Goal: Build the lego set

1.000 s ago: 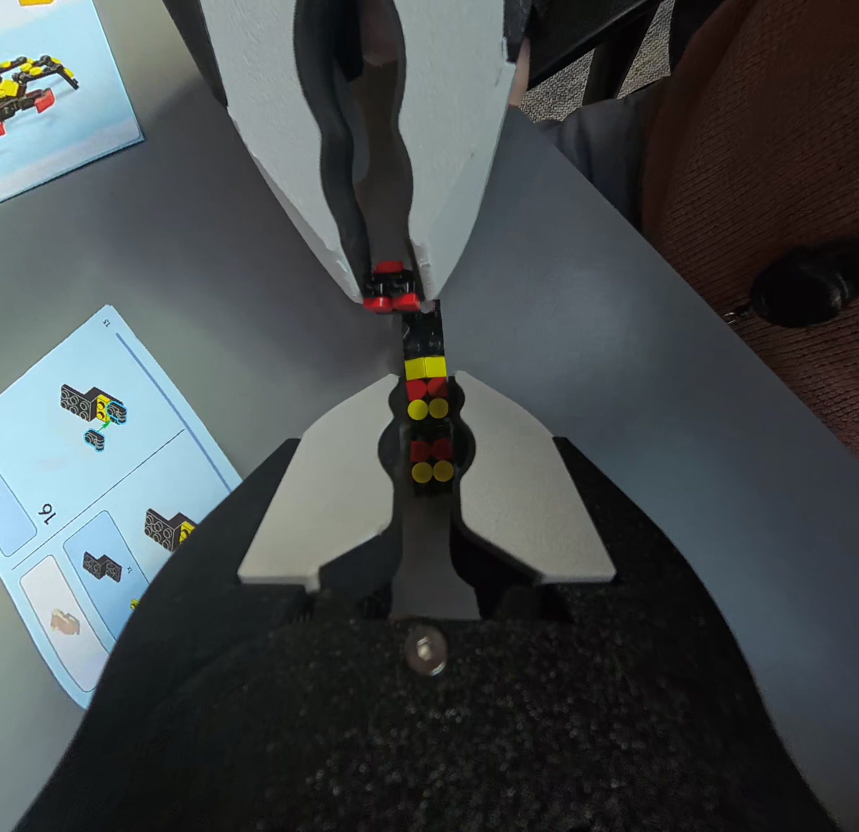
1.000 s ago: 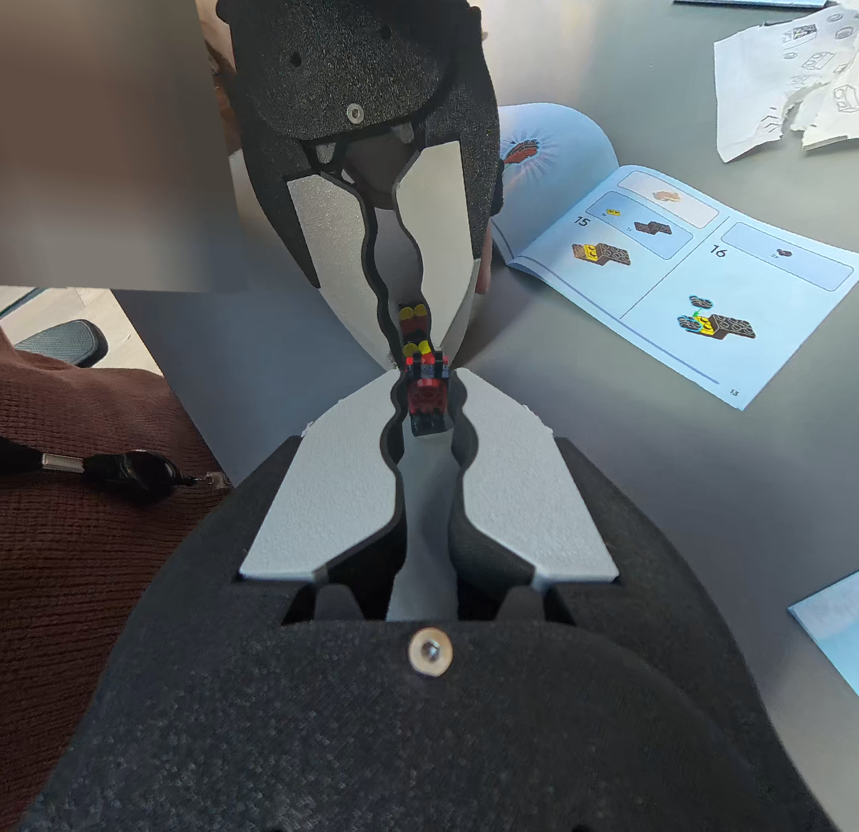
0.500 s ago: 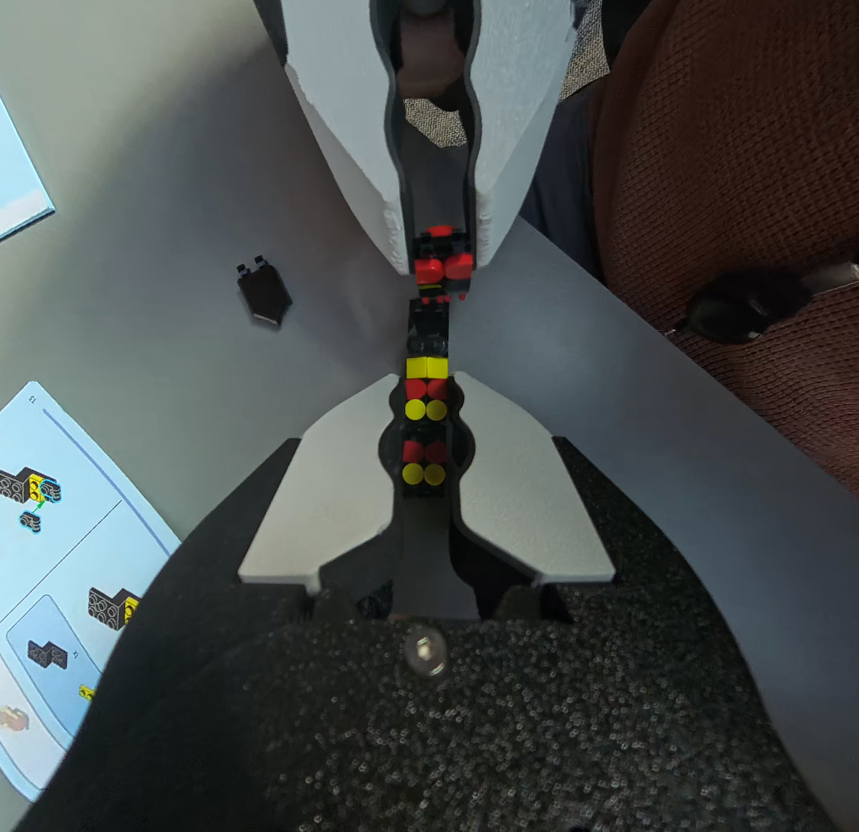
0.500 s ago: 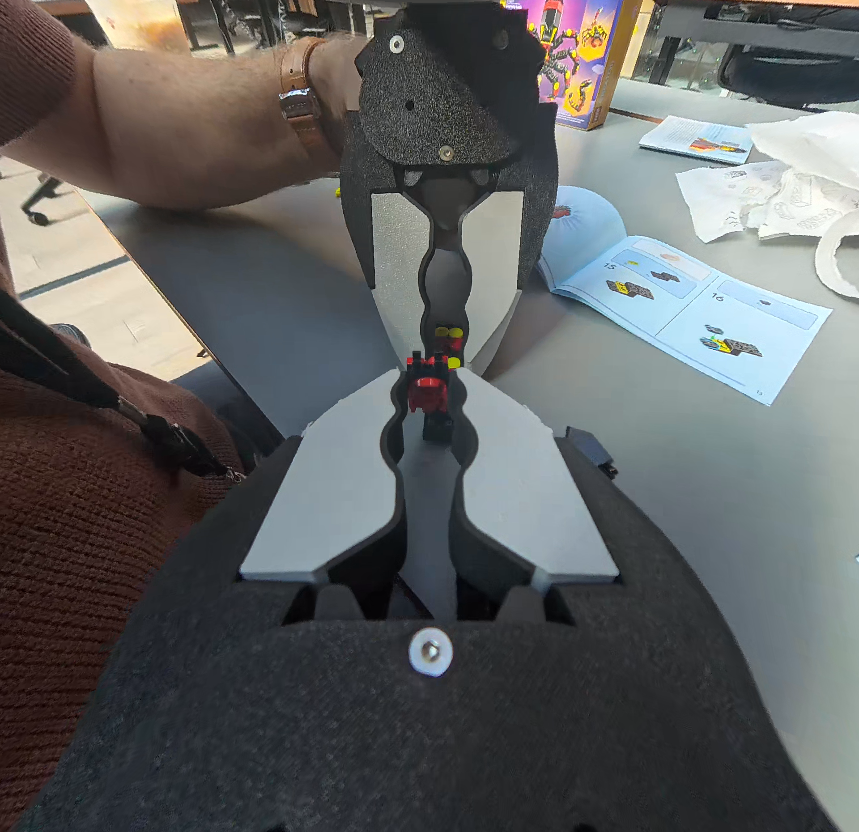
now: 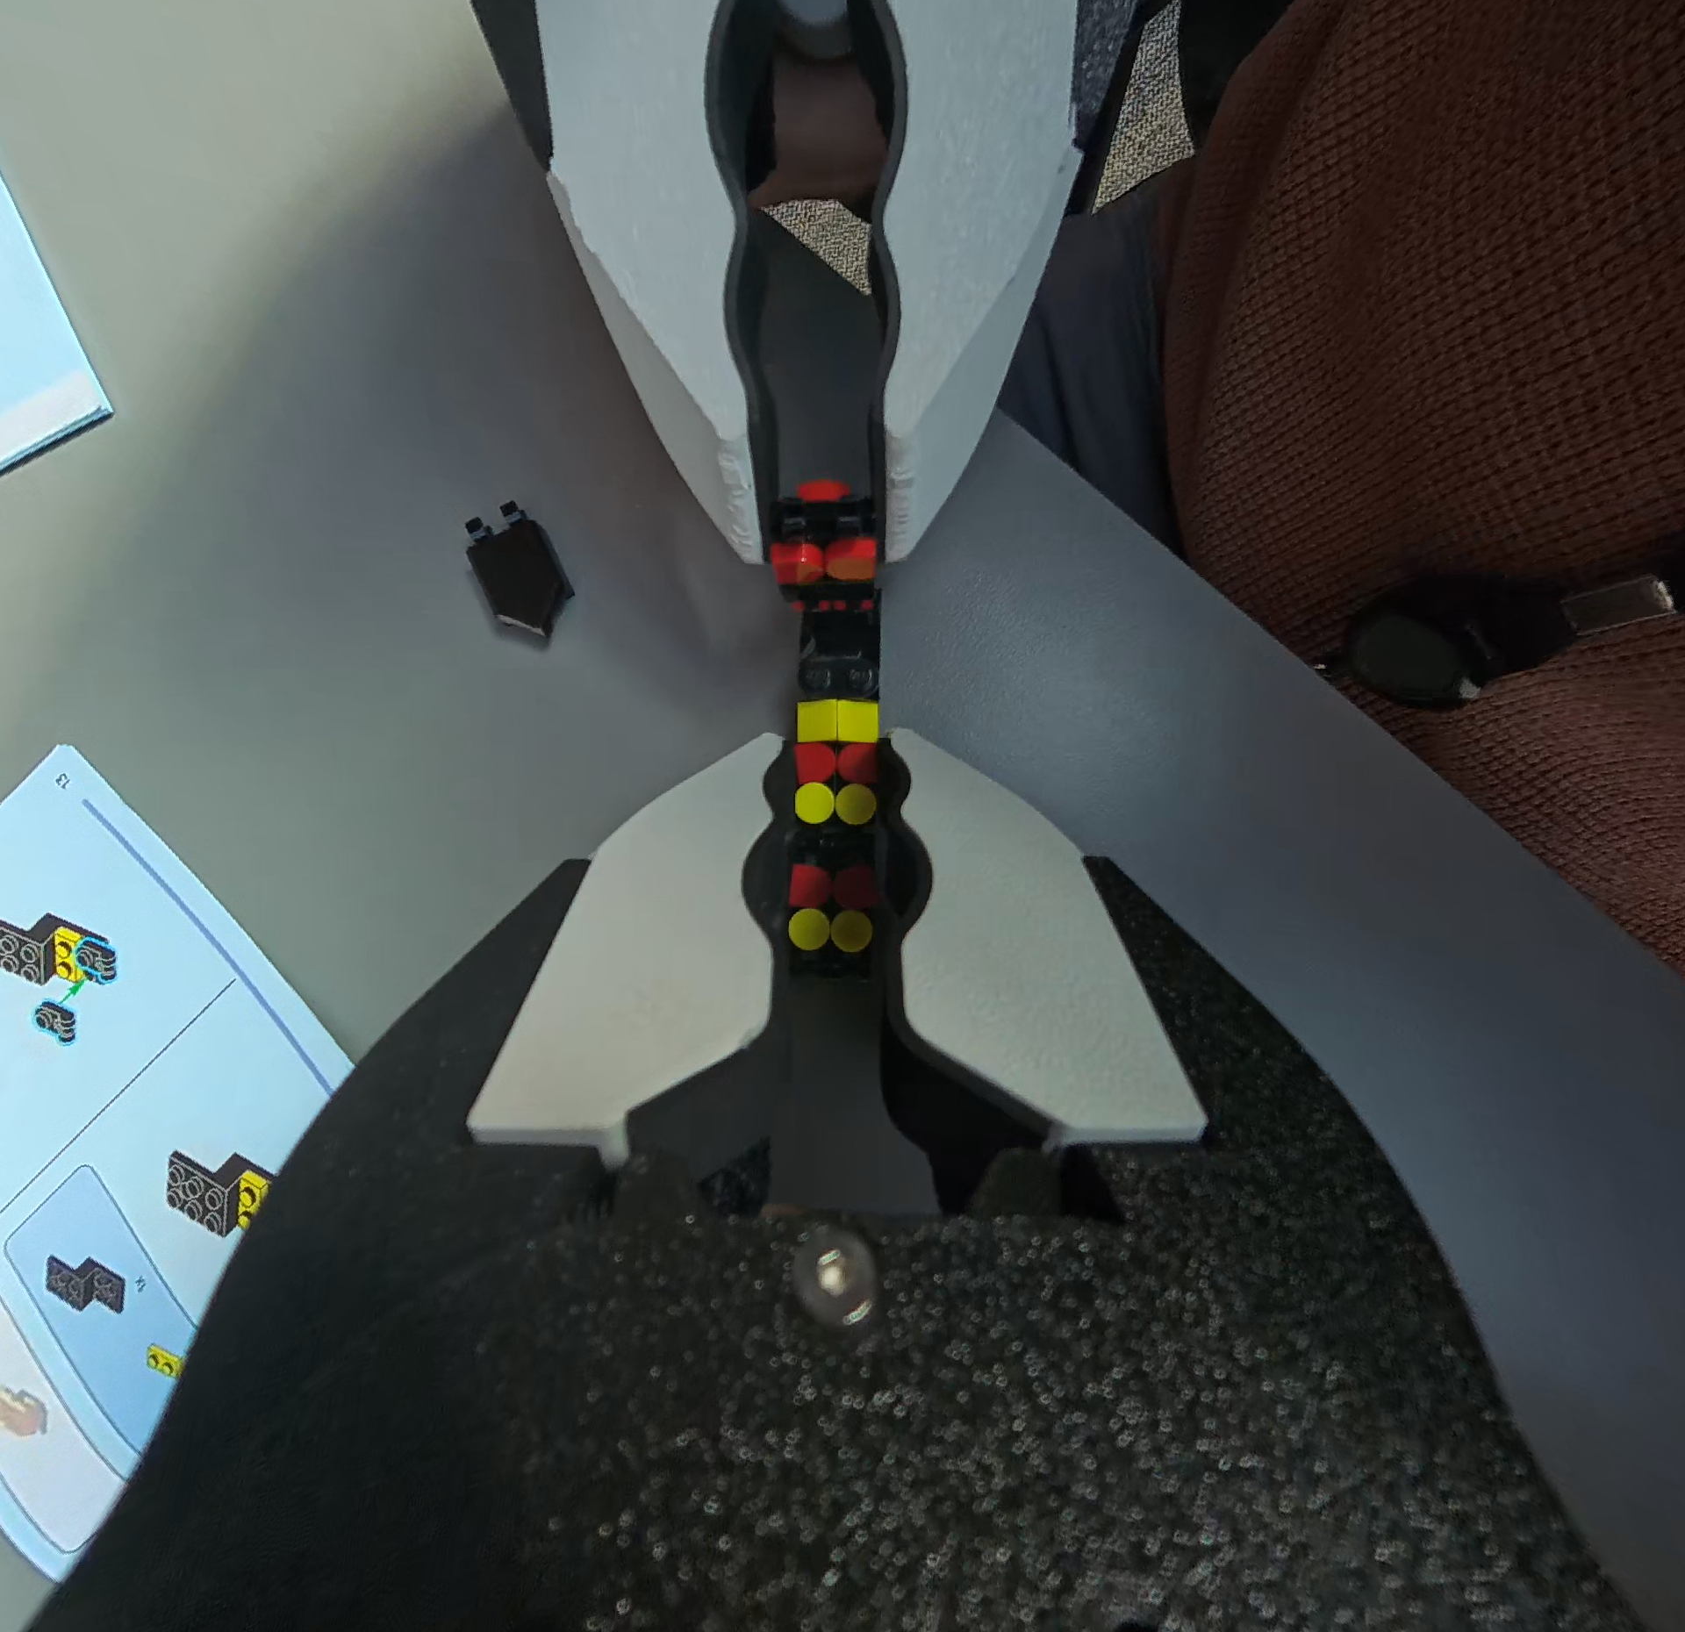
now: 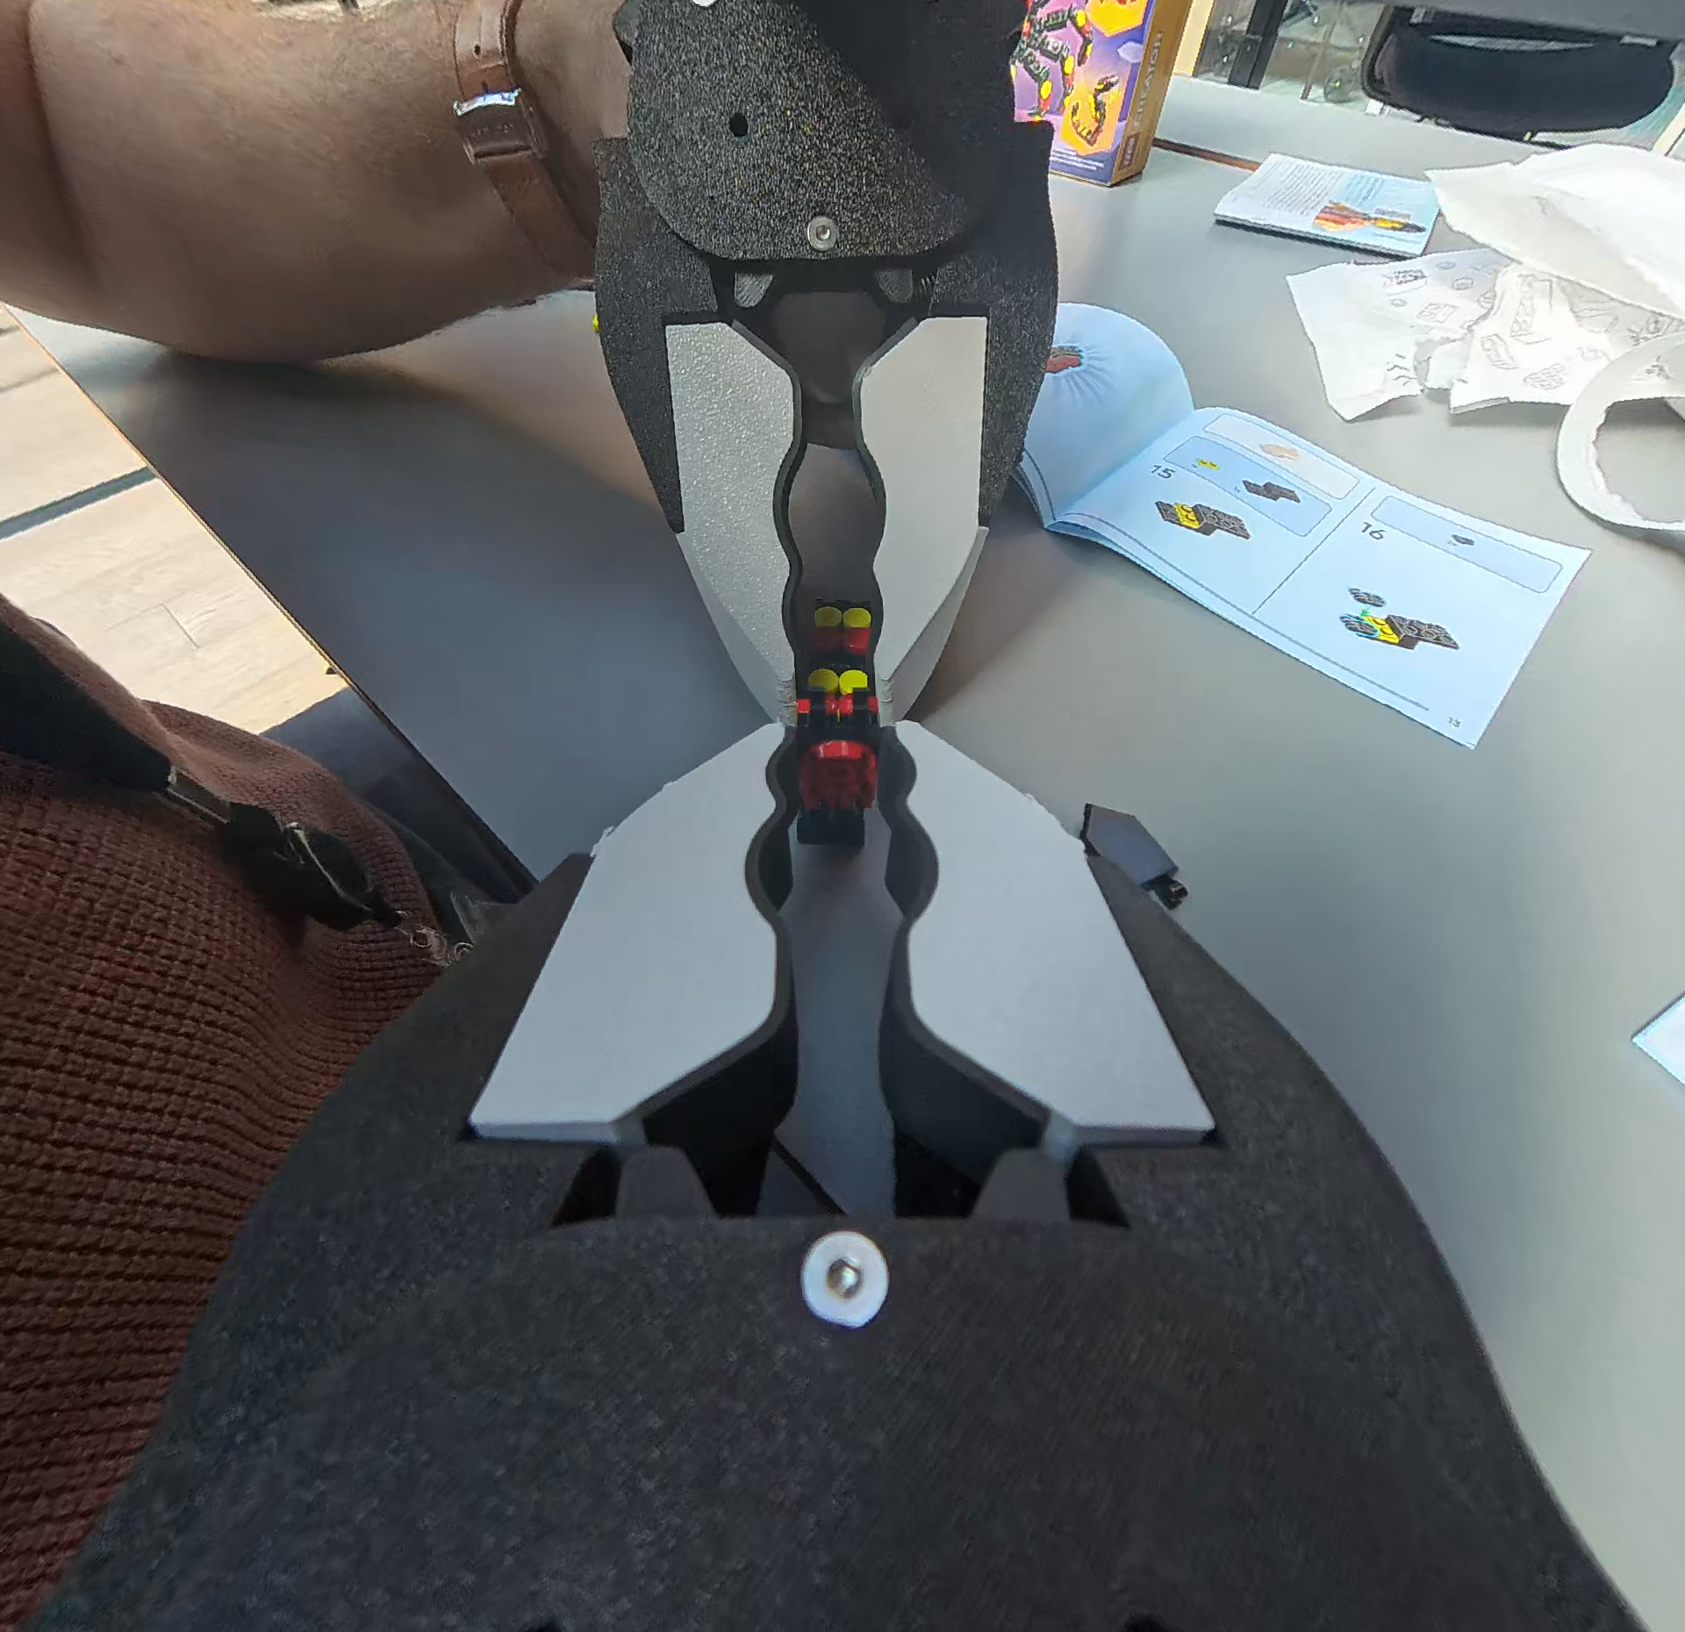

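Note:
My left gripper is shut on a long black lego strip with red and yellow round studs and a yellow block at its front. My right gripper is shut on a small black and red lego piece. The two grippers face each other tip to tip above the grey table. The red piece meets the black end of the strip. In the right wrist view the strip shows between the left gripper's fingers. A loose black lego slope lies on the table to the left; it also shows in the right wrist view.
An open blue instruction booklet lies on the table, also seen in the left wrist view. A purple lego box, another booklet and torn white paper bags sit farther back. A person's forearm and brown sweater are near the table edge.
Both grippers tilted and lined up end to end. The red piece has closed onto the end of the strip. The loose black slope came into view.

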A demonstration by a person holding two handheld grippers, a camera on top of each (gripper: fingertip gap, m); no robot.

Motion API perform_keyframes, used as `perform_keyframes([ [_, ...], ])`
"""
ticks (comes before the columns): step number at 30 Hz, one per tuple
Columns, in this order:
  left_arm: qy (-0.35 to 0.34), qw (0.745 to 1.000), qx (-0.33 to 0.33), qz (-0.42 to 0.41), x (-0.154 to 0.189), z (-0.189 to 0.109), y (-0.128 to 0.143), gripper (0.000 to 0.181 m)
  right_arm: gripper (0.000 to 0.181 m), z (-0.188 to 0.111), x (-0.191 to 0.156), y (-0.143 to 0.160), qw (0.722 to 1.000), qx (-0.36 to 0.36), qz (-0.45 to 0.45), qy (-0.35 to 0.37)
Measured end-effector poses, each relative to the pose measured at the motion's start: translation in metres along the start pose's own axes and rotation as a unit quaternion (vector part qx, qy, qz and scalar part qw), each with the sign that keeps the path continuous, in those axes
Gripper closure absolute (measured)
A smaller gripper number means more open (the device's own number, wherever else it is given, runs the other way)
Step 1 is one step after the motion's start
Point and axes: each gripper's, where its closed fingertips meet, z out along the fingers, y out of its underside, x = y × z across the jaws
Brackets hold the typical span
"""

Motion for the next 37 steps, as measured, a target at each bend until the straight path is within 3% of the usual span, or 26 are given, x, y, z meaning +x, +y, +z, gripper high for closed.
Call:
perform_keyframes([
  [11,-0.002,1.0,-0.001,-0.001,0.0,0.0,0.0,0.164,0.165,0.0,-0.002,0.002,1.0,0.009,-0.001,0.001],
  [20,-0.006,1.0,-0.001,-0.005,0.0,0.0,0.0,0.164,0.165,0.005,-0.002,0.001,0.998,-0.043,-0.035,0.012],
  [31,-0.014,1.0,-0.003,-0.001,0.0,-0.001,0.0,0.164,0.165,0.003,-0.001,0.002,0.999,-0.023,-0.024,0.009],
  [33,-0.02,0.999,0.026,0.0,-0.003,-0.006,-0.005,0.163,0.165,0.004,0.0,0.001,0.999,-0.021,-0.022,0.011],
  [37,-0.041,0.99,0.133,-0.002,-0.009,-0.025,-0.03,0.178,0.165,0.004,0.0,0.001,0.999,-0.024,-0.026,0.01],
])
